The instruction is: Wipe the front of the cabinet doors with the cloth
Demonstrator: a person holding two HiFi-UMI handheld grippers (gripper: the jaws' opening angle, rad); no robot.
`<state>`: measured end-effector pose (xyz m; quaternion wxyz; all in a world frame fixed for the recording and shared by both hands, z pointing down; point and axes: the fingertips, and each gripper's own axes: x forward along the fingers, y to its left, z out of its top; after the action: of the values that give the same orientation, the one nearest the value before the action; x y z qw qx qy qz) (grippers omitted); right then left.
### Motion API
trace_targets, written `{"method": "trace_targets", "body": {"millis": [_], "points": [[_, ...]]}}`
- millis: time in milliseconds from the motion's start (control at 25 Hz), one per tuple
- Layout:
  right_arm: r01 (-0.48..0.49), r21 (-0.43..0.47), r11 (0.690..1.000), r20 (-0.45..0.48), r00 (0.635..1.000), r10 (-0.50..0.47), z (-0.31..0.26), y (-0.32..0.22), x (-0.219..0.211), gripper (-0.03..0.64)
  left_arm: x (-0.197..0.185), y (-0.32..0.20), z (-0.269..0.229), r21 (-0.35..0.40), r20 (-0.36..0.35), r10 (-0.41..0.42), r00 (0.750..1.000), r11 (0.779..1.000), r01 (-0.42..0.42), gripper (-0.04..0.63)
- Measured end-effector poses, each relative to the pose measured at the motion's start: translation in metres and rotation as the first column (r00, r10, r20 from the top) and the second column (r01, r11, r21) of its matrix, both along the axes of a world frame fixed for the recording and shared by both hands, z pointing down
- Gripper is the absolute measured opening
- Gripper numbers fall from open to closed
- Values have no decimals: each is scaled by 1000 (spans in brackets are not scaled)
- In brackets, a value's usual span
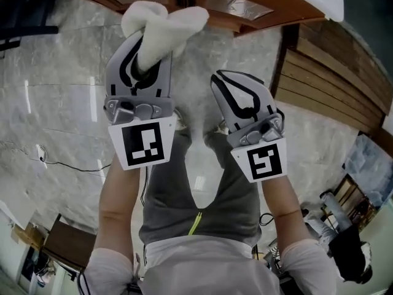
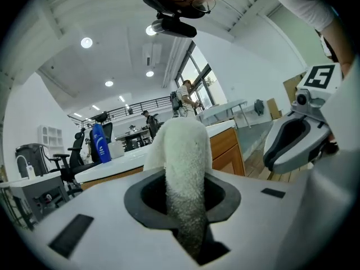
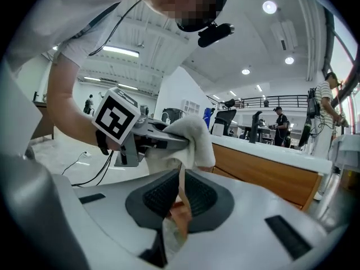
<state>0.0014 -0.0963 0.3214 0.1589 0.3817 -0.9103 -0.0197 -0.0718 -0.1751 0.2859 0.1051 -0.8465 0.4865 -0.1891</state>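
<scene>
Both hand-held grippers are up in front of me, side by side over the pale marbled floor (image 1: 61,103). On my left hand-held gripper (image 1: 144,60) the jaws are clamped on the white cloth (image 1: 163,22). A narrow neck of it is pinched between the pads, and the rest bunches out past the tips in a soft wad. In the left gripper view the cloth (image 2: 183,151) rises straight out of the jaw opening and covers the middle of what lies ahead.

The wad sits just in front of the wooden cabinet (image 1: 258,8). I cannot tell whether it is touching the door fronts.

My right hand-held gripper (image 1: 236,97) is just beside the left one and a little lower. Its jaws are drawn almost together, with only a thin slit between the ribbed pads (image 3: 160,196), and I can make out nothing gripped there. From the right gripper view the cloth (image 3: 194,136) hangs off the left tips, apart from my right jaws. Behind it is the cabinet's wood front (image 3: 264,173) under its white top surface (image 3: 270,148).
</scene>
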Motion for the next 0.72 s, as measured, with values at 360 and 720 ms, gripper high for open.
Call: {"method": "trace_targets", "body": {"millis": [360,720], "points": [[36,38,999,1,999,-36,78,-10,14,58,21,-22,57,68,11,-2,1000,998,1,92],[44,88,995,13,999,-45,121,-37,26,58,31,-39,89,146,34,16,999,989,-20,92]]}}
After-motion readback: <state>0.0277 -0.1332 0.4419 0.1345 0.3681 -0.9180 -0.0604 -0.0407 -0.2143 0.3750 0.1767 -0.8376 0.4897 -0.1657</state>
